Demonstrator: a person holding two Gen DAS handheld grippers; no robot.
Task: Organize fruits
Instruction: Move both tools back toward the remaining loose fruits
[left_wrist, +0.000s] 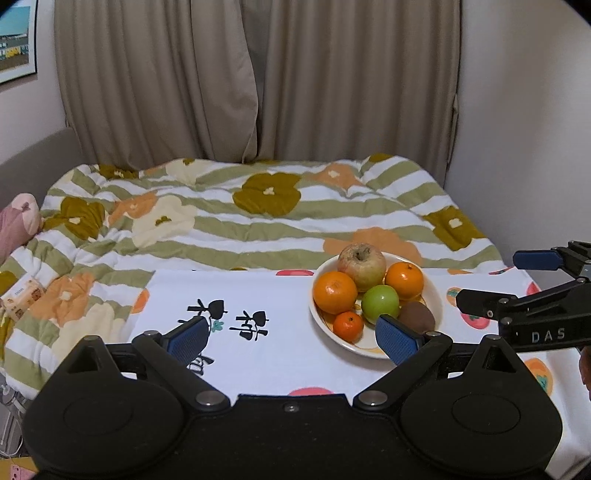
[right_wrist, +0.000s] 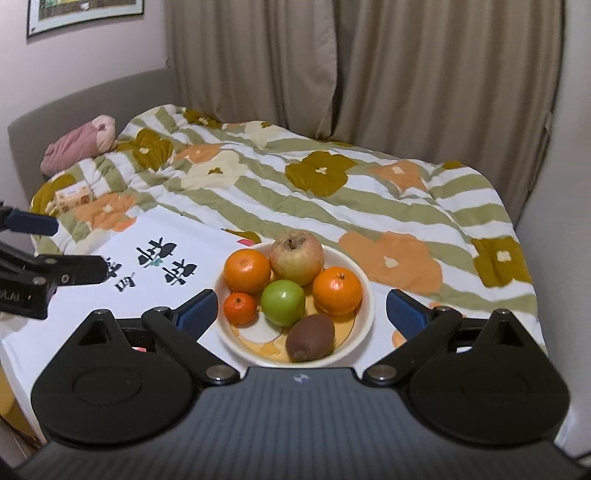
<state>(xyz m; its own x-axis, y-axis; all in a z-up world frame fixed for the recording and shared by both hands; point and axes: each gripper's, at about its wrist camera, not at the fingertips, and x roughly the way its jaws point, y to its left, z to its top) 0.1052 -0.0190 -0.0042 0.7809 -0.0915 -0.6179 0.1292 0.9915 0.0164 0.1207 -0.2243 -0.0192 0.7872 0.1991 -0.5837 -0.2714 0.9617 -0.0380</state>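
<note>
Fruits in bowl, right gripper spread wide, angled down

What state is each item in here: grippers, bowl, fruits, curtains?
left gripper: open, empty
right gripper: open, empty, bowl beyond its fingers
bowl: upright, holding six fruits
kiwi: lying in bowl, whole
green apple: in bowl, whole
curtains: drawn shut

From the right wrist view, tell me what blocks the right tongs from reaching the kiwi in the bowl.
Nothing visible does. The right tongs stand open and empty on either side of the bowl, and the kiwi lies at the near rim, uncovered. The green apple and an orange sit just behind it.
</note>
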